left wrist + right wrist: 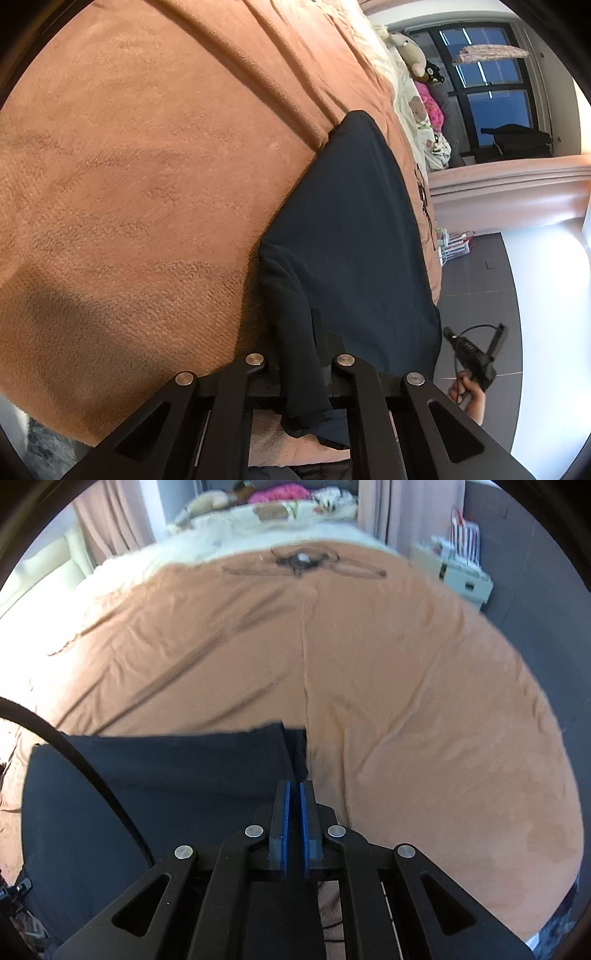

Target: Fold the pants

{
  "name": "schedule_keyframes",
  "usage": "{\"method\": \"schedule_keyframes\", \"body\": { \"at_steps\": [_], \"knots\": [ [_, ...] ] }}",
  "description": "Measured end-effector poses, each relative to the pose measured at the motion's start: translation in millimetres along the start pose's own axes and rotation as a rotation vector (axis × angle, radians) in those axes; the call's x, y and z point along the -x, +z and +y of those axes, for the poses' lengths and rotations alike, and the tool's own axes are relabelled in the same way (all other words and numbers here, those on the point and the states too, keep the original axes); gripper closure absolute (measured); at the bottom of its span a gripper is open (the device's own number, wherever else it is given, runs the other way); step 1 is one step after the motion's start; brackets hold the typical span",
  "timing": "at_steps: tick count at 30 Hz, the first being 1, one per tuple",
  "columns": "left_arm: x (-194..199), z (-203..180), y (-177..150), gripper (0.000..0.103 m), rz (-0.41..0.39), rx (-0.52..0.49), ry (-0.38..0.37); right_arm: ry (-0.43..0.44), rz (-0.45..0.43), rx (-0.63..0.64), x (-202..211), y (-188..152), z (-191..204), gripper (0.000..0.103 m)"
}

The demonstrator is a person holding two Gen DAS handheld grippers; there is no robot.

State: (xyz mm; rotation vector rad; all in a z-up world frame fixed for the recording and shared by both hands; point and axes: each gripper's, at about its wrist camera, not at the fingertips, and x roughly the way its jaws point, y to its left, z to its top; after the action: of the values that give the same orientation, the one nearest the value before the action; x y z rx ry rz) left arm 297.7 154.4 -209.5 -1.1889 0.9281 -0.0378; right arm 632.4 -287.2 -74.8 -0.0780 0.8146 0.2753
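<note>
The dark navy fabric pants [354, 229] lie folded on the bed's orange-brown fleece blanket [147, 166], near its edge. The left tool [301, 354] is pinching a bunched corner of the pants, the cloth draping over its fingers. The right tool [294, 794] is pressed together with nothing between its blue pads [284, 812], above the pants' corner.

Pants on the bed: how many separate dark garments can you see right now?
1. The dark pants lie on the orange blanket near the bed's edge, one end bunched in the left claw. Another layer underneath could be hidden.
</note>
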Motion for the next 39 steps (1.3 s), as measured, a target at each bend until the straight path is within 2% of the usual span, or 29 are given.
{"method": "schedule_keyframes", "body": {
  "at_steps": [2,3,4,5,6,12,16,22,25,30,39],
  "knots": [
    [0.4,-0.9,0.0,0.095,-0.004,0.002,-0.004,0.043,-0.018,0.018,15.1,-1.8,10.8,0.093],
    [0.5,-0.3,-0.6,0.095,-0.005,0.003,-0.006,0.061,-0.019,0.026,20.2,-4.3,16.3,0.079],
    [0.6,-0.2,-0.4,0.095,-0.007,0.005,-0.007,0.081,-0.02,0.036,24.4,-6.0,22.3,0.062],
    [-0.7,0.3,-1.2,0.095,-0.008,0.006,-0.008,0.102,-0.021,0.045,28.6,-8.9,29.6,0.056],
    [-1.6,0.0,-1.2,0.095,-0.009,0.006,-0.009,0.129,-0.027,0.055,33.3,-12.5,38.5,0.055],
    [-2.1,0.6,-0.8,0.095,-0.009,0.007,-0.002,0.259,0.059,0.126,29.2,-40.9,91.5,0.056],
    [-2.4,2.3,-2.8,0.095,-0.012,0.021,0.006,0.3,0.115,0.173,16.5,-59.8,122.1,0.068],
    [-3.5,-0.2,-5.4,0.095,-0.033,0.032,0.047,0.349,0.161,0.204,6.2,-72.2,147.2,0.075],
    [-2.9,0.0,-6.6,0.095,-0.046,0.045,0.062,0.356,0.194,0.211,-10.0,-69.7,155.1,0.081],
    [-2.8,-7.2,-9.2,0.095,-0.076,0.05,0.124,0.294,0.237,0.212,-44.6,-62.4,170.0,0.084],
    [-8.9,-23.3,-10.1,0.096,-0.103,-0.019,0.244,0.225,0.225,0.199,-82.3,-39.8,182.1,0.089]
  ]
}}
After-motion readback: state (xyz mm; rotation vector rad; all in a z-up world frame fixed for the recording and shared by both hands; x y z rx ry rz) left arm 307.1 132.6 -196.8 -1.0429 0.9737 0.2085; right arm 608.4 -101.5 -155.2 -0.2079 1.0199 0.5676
